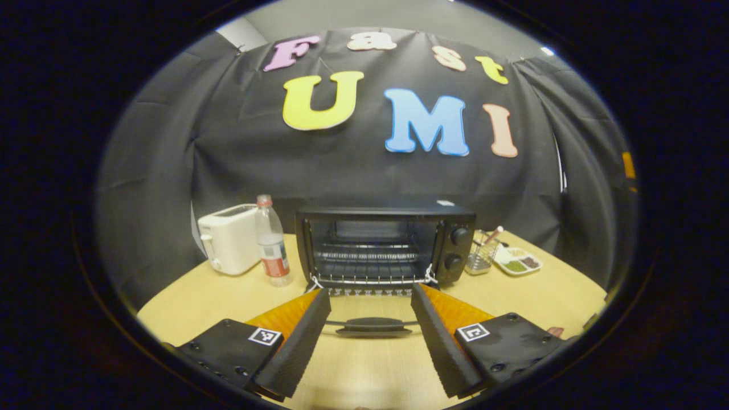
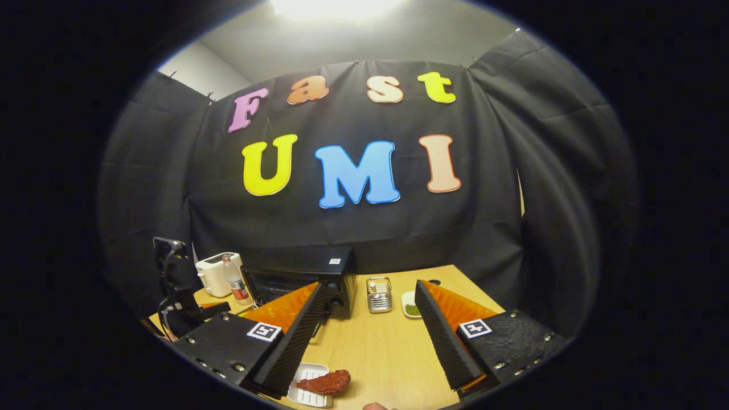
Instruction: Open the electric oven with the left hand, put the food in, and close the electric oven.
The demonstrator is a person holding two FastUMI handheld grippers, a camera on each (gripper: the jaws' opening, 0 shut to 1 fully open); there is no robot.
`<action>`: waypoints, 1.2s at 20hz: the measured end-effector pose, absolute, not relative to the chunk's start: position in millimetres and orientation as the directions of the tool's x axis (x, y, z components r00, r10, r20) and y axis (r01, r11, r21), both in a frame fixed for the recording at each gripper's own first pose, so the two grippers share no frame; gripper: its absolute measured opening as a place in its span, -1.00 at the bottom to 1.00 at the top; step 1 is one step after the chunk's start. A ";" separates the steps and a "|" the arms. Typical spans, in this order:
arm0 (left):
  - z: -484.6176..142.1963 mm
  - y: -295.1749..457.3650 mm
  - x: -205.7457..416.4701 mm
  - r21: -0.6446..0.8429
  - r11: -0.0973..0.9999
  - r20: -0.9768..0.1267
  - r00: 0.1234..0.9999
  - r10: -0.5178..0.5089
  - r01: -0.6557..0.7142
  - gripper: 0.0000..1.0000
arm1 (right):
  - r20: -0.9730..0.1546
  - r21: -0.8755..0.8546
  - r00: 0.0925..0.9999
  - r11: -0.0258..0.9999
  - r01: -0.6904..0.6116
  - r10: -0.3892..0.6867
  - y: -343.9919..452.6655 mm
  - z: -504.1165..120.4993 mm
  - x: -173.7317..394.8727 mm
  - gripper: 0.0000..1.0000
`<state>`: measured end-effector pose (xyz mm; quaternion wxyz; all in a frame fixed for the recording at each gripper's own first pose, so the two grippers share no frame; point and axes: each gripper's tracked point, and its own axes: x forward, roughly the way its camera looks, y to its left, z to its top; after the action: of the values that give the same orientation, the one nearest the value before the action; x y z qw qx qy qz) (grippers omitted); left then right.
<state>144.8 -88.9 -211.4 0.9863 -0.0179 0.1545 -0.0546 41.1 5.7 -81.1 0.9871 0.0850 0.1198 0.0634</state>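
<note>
Facing the electric oven (image 1: 384,242) head-on, the left gripper (image 1: 370,316) holds its two black-padded fingers wide apart with nothing between them; the oven's door (image 1: 370,326) is folded down flat toward the camera, its dark handle showing in the gap between the fingers, and the wire rack (image 1: 370,265) inside is bare. A white toaster (image 1: 230,239) and a plastic bottle (image 1: 271,242) with a red label stand left of the oven on the wooden table (image 1: 199,296); a wire basket (image 1: 483,253) and a small divided dish (image 1: 517,262) sit to its right.

In the right gripper view, the right gripper (image 2: 370,336) hangs higher and farther back, fingers also spread wide and empty; the food (image 2: 326,382), a reddish-brown piece, lies on a small white tray (image 2: 307,388) on the table close below its left finger, well apart from the oven (image 2: 307,282). The left gripper (image 2: 188,307) shows dark at the far left, in front of the oven.
</note>
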 end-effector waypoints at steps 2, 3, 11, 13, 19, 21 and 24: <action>-183.0 -80.1 137.7 -0.054 0.994 -0.257 0.960 -0.107 0.096 0.93 | -0.273 0.262 0.942 0.957 -0.123 0.196 13.4 -98.1 41.9 0.96; -169.2 -75.6 132.5 -0.054 0.994 -0.236 0.966 -0.103 0.093 0.93 | -0.295 0.294 0.931 0.947 -0.127 0.216 16.0 -107.0 42.4 0.96; -91.1 -44.7 90.7 -0.069 0.996 -0.123 0.990 -0.068 0.060 0.92 | -0.528 0.517 0.766 0.854 -0.053 0.367 45.7 -201.0 32.6 0.97; -81.4 -39.2 84.5 -0.054 0.997 -0.106 0.993 -0.056 0.050 0.92 | -0.570 0.544 0.719 0.838 -0.031 0.397 52.1 -221.5 25.8 0.97; -79.7 -23.8 71.1 -0.052 0.999 -0.117 0.993 -0.009 0.003 0.86 | -0.631 0.607 0.623 0.794 0.025 0.463 68.7 -259.5 13.8 0.94; -80.8 -18.7 70.3 -0.065 0.998 -0.121 0.993 0.006 -0.014 0.95 | -0.650 0.620 0.595 0.782 0.056 0.473 69.1 -271.0 10.8 0.94; -81.4 -13.5 68.8 -0.062 0.998 -0.126 0.992 0.020 -0.028 1.00 | -0.659 0.680 0.531 0.723 0.119 0.532 79.6 -284.5 -1.9 0.94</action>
<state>68.8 -13.5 -81.4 0.9975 -0.0318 0.0626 0.0120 -1.9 79.6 -284.5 0.8024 0.3491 0.4666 0.1288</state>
